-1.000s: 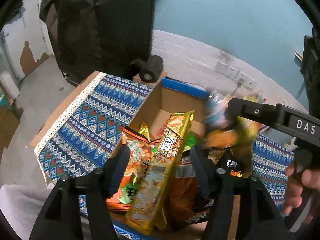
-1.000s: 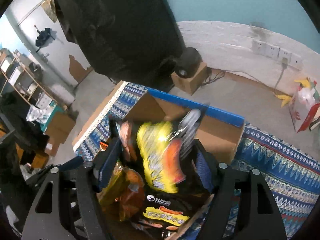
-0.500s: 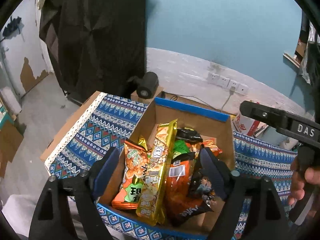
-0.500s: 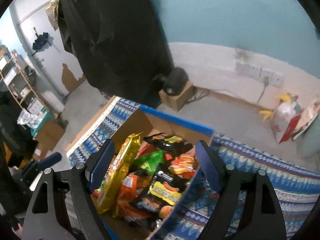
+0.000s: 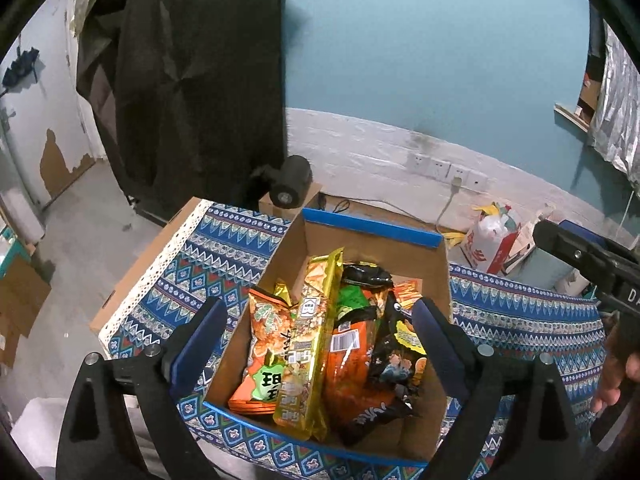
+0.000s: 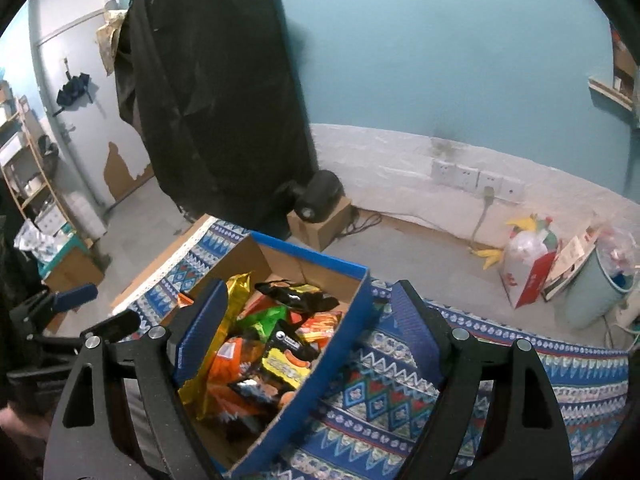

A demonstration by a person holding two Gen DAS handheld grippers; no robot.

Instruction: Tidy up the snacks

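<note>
Both my tongs, left point(image 5: 316, 320) and right point(image 6: 308, 320), gape empty above the box point(image 5: 372, 232); next, tuck gold bag point(image 5: 308, 344) flat, lower centre.

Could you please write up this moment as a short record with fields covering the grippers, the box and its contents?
left gripper: open, empty, above the box
right gripper: open, empty, over the box's right edge
cardboard box: open top, blue rim, on the patterned cloth
contents: many snack bags, packed together
gold bag: long, lying lengthwise along the middle
orange bag: left of the gold one
black bag: on the right side
snacks outside the box: none visible
</note>
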